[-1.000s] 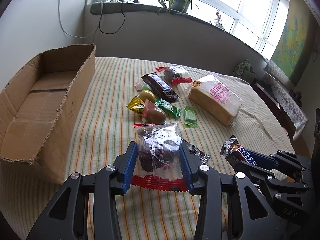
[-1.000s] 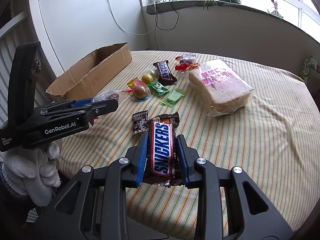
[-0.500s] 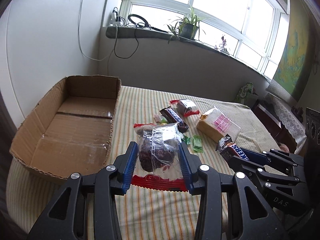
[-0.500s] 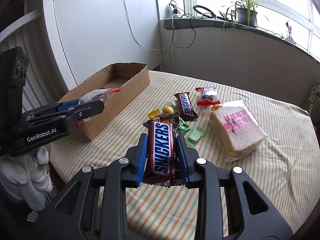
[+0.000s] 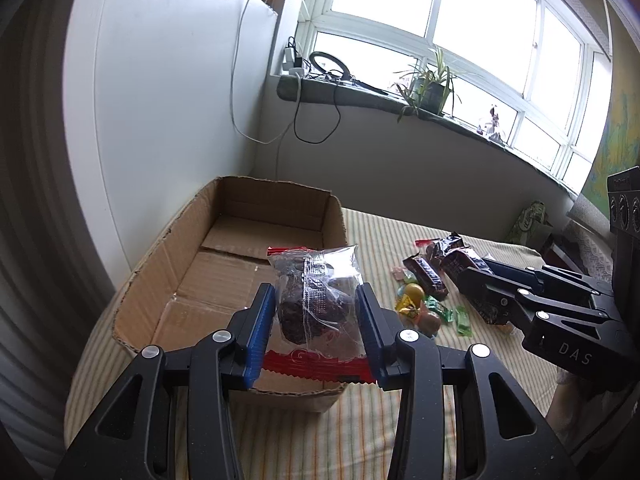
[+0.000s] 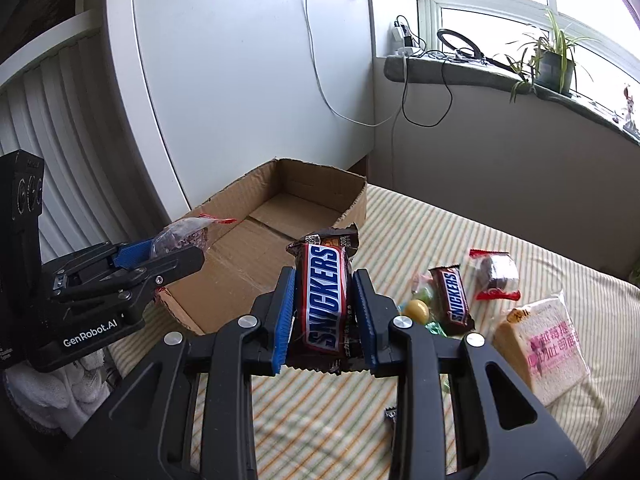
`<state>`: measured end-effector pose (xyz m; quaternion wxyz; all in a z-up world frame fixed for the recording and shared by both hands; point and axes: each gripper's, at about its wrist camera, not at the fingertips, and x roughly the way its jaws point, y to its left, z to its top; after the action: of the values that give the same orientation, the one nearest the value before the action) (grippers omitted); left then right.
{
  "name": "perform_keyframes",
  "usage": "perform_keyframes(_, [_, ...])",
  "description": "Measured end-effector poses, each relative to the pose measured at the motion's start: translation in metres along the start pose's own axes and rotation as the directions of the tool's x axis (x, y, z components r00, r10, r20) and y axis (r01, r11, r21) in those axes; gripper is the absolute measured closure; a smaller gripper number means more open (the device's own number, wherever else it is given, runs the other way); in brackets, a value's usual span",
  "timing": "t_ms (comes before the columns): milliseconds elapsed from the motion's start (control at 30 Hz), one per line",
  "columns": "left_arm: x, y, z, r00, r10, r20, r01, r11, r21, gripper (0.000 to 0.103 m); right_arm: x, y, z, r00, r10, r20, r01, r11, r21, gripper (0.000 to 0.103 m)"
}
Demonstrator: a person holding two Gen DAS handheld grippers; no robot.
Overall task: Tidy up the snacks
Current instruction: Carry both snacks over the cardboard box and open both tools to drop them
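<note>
The left tool [image 5: 316,320] clenches one clear brownie packet [image 5: 314,296] over the near end of the single cardboard box [image 5: 224,264]; the right tool [image 6: 324,312] grips one Snickers bar [image 6: 323,300] beside the box's open corner; farther on the striped table [image 6: 500,224] lie a second Snickers [image 6: 454,300], another brownie packet [image 6: 496,274], one wrapped bread loaf [image 6: 548,344] and several small sweets [image 6: 418,309].
</note>
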<state>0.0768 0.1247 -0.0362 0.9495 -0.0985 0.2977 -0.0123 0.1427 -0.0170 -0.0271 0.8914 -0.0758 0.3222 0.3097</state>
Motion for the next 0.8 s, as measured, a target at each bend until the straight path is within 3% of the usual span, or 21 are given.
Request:
perform_keyframes(367, [0.01,0.038,0.006,0.997,0.071,0.012,-0.07,0.997,-0.032,0.063,0.056,0.026,0.027,0.999,0.035,-0.039,-0.037,0.998,-0.051,0.073])
perform_keyframes(800, [0.028,0.056,0.003,0.995,0.098,-0.011,-0.098,0.993,-0.061,0.063,0.094,0.038,0.026,0.995,0.052,-0.09,-0.059,0.996,-0.07,0.073])
